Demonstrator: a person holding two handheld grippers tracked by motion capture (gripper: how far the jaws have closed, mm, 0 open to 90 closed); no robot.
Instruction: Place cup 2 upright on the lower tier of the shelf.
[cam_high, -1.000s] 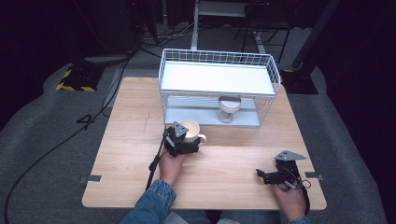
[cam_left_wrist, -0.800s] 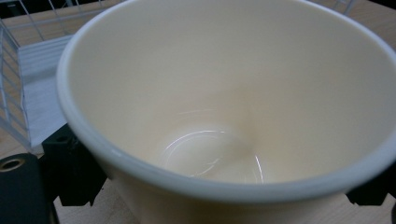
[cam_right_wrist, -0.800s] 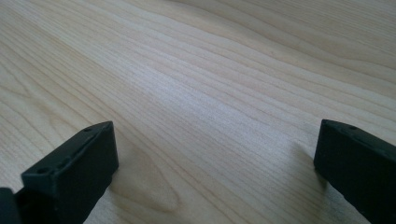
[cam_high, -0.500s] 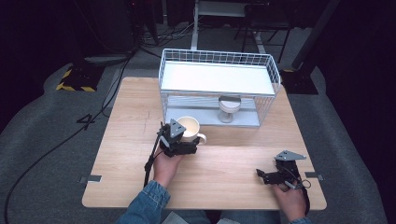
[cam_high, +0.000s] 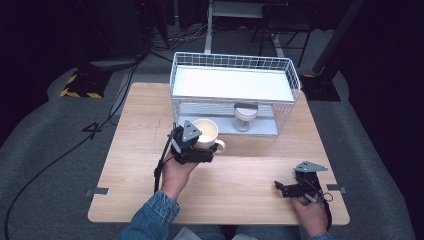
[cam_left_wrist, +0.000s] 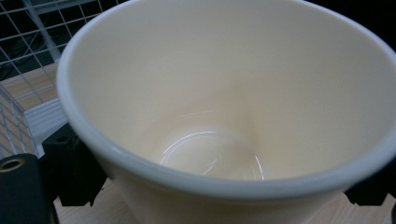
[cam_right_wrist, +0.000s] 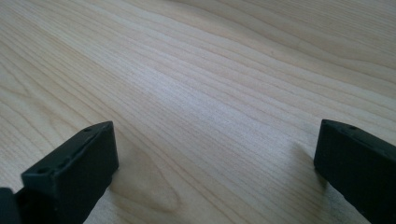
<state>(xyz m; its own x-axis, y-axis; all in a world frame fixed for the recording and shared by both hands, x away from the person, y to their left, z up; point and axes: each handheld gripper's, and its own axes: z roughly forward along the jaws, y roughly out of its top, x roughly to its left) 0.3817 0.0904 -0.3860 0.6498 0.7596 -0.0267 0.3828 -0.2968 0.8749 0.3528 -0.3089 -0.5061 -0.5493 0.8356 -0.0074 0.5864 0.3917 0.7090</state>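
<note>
The support is a rectangular light wooden table (cam_high: 150, 125) with visible grain, standing on a grey carpeted floor (cam_high: 45, 150). Directly on it, toward the far edge, stands a white wire-mesh rack (cam_high: 232, 65) with a flat white upper shelf and a lower white shelf (cam_high: 260, 131); a small grey-and-white cup-shaped container (cam_high: 245, 116) sits on that lower shelf. Small grey metal brackets (cam_high: 96, 191) are fixed at the near left and near right table edges. In the right gripper view the tabletop (cam_right_wrist: 210, 70) appears bare and clean.
</note>
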